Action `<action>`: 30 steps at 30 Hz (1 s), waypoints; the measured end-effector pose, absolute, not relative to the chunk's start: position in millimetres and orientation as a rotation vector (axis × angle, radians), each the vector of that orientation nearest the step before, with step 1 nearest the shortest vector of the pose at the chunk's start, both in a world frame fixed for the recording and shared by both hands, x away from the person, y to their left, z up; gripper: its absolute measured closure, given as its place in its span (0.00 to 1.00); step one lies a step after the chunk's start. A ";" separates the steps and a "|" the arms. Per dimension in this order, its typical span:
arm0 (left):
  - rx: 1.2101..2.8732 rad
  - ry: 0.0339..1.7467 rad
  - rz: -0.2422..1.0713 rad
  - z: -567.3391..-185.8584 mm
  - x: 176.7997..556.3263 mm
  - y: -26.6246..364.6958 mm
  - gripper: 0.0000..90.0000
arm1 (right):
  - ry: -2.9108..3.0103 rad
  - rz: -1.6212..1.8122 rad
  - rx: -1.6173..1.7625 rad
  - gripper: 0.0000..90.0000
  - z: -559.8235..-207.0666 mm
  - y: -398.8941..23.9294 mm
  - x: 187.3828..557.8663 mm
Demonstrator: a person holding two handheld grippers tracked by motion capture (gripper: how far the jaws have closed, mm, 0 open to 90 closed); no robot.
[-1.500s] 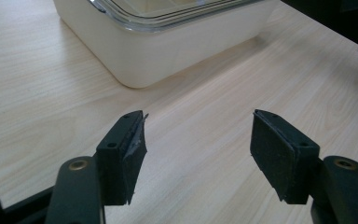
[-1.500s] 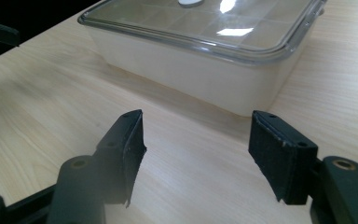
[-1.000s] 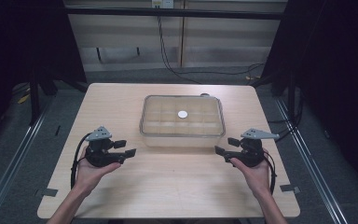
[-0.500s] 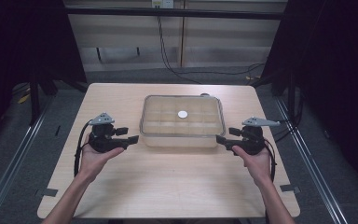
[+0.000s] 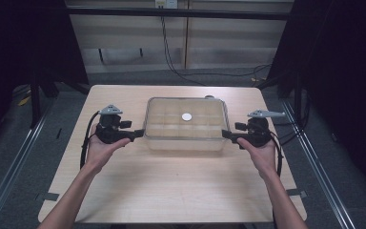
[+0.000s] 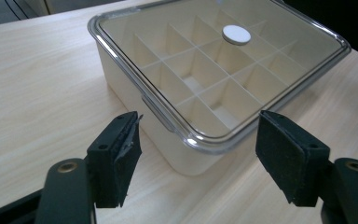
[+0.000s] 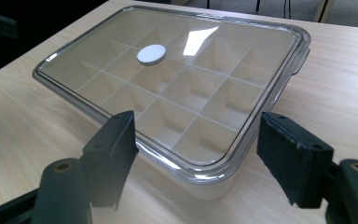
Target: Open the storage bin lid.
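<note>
A cream storage box [image 5: 186, 125] with a clear lid sits at the table's middle; inside it are several empty compartments. A white round disc [image 5: 186, 116] marks the lid's centre. My left gripper [image 5: 137, 134] is open at the box's left front corner [image 6: 200, 154], its jaws spread either side of that corner without touching it. My right gripper [image 5: 226, 135] is open at the right front corner [image 7: 205, 179], jaws likewise apart around it. The disc [image 6: 236, 34] and the lid's rim [image 7: 270, 100] show clearly in both gripper views.
The light wooden table [image 5: 171, 191] has bare room in front of the box and on both sides. Its edges drop to a dark floor with metal rails [image 5: 14, 152]. Cables [image 5: 169, 52] hang behind the table's far edge.
Both grippers have moved forward and inward, from beside the box's front to its two front corners. The box has not moved.
</note>
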State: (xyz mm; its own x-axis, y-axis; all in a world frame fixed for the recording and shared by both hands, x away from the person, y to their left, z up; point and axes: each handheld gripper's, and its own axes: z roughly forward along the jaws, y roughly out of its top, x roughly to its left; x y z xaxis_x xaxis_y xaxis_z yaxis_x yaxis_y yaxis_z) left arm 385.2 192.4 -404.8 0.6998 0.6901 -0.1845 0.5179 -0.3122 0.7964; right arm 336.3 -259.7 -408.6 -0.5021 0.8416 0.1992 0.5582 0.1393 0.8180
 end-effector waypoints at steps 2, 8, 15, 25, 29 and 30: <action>1.987 0.933 0.234 -404.4 389.5 191.9 0.33 | 2.125 1.281 1.356 0.32 -406.6 -259.2 340.4; 1.994 0.947 0.232 -405.8 401.3 185.3 0.33 | 2.151 1.266 1.351 0.33 -402.8 -257.6 353.6; 1.993 0.971 0.217 -409.5 415.0 180.7 0.33 | 2.167 1.238 1.373 0.31 -406.5 -261.1 370.1; 2.007 0.991 0.186 -420.6 426.3 173.2 0.29 | 2.197 1.188 1.415 0.26 -418.2 -260.5 388.0; 2.007 0.997 0.182 -425.8 429.1 171.8 0.29 | 2.200 1.182 1.442 0.22 -425.7 -260.6 393.7; 2.007 0.997 0.182 -425.8 429.1 171.8 0.29 | 2.207 1.180 1.444 0.22 -427.3 -260.2 394.7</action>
State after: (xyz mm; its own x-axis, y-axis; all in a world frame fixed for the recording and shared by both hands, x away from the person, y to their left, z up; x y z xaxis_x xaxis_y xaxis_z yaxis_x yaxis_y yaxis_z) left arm 429.1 171.8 -425.8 0.6694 0.7071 -0.2280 0.5810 -0.3069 0.7538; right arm 394.7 -260.2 -427.3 -0.4769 0.8532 0.2111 0.6495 0.1803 0.7387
